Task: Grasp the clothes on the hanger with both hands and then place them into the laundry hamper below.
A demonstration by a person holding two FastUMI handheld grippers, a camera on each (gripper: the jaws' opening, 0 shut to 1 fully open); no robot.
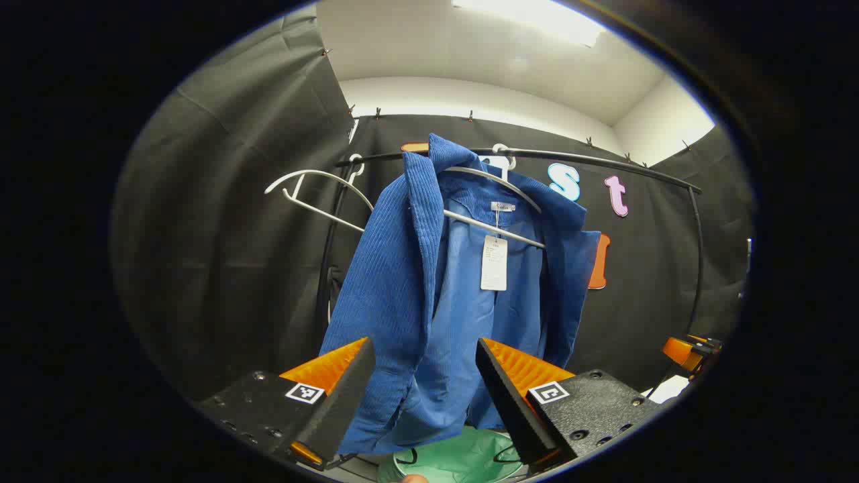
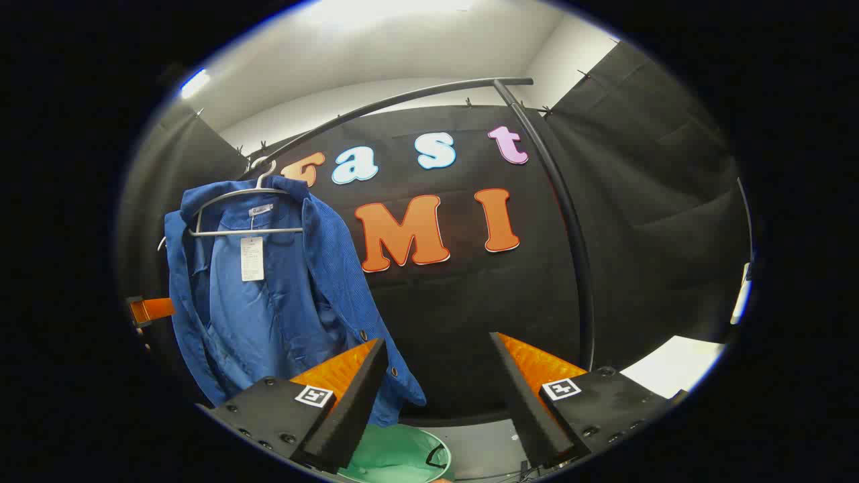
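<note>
Blue corduroy jacket (image 1: 429, 282) hangs open on white hanger (image 1: 493, 201) from rail, above green hamper (image 1: 463, 459) at 6 o'clock. Left gripper (image 1: 423, 376) and right gripper (image 2: 436, 376) spread, empty. Fabric likely soft, moderately heavy; best gripped at both shoulders.

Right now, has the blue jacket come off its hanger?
No. In the left gripper view the blue jacket hangs on its white hanger, draped from the rail.

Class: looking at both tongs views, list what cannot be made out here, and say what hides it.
- Green laundry hamper: cut off by the left view's lower edge; partly behind the right tongs.
- White paper tag on the blue corduroy jacket: print too small.
</note>
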